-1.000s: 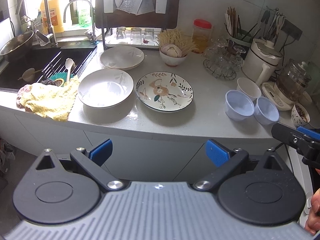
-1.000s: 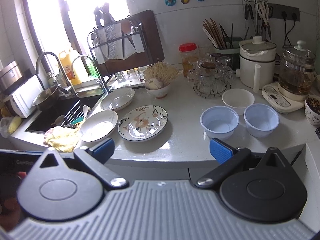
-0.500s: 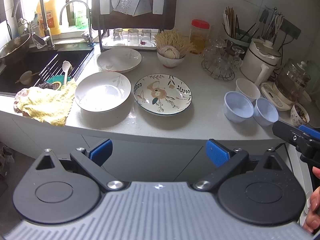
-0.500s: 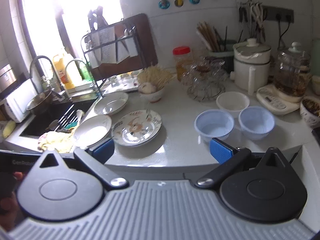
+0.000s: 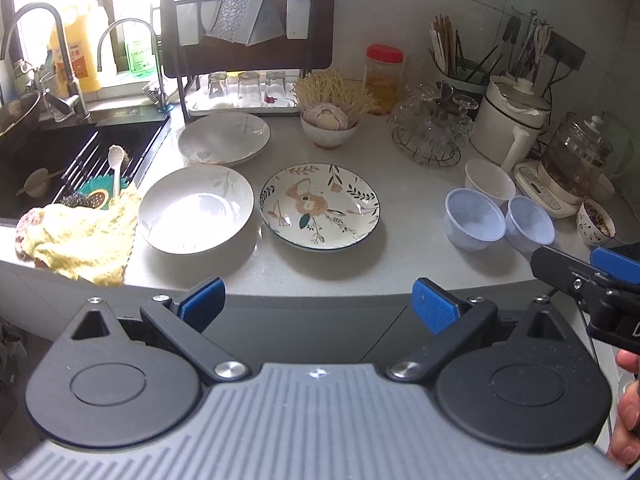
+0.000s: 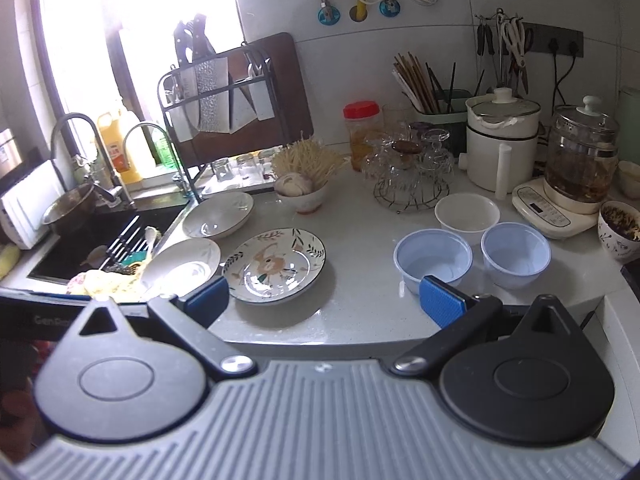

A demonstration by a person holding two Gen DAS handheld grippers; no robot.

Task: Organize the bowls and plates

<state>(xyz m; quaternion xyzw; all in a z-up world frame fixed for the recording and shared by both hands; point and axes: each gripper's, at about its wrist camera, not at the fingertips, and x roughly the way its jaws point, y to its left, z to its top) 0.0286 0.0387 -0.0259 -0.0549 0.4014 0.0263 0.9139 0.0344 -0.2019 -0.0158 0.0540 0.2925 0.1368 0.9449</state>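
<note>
Beside the sink [image 5: 60, 160]: three plates, two white [image 5: 196, 210] [image 5: 223, 139] and one floral [image 5: 319, 206]. Farther from it, three small bowls: two blue [image 5: 474, 219] [image 5: 530, 224], one white [image 5: 490, 178].

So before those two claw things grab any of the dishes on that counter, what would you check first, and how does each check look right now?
1. Left gripper open and empty: ok, jaws spread wide.
2. Right gripper open and empty: ok.
3. Flower-patterned round plate free to lift: ok, nothing on it.
4. Two plain white shallow plates unstacked: ok, the near one sits close to the crumpled yellow cloth; touching, cannot tell.
5. Two pale blue plastic bowls and the white bowl empty: ok.
6. Counter dry: cannot tell.
</note>
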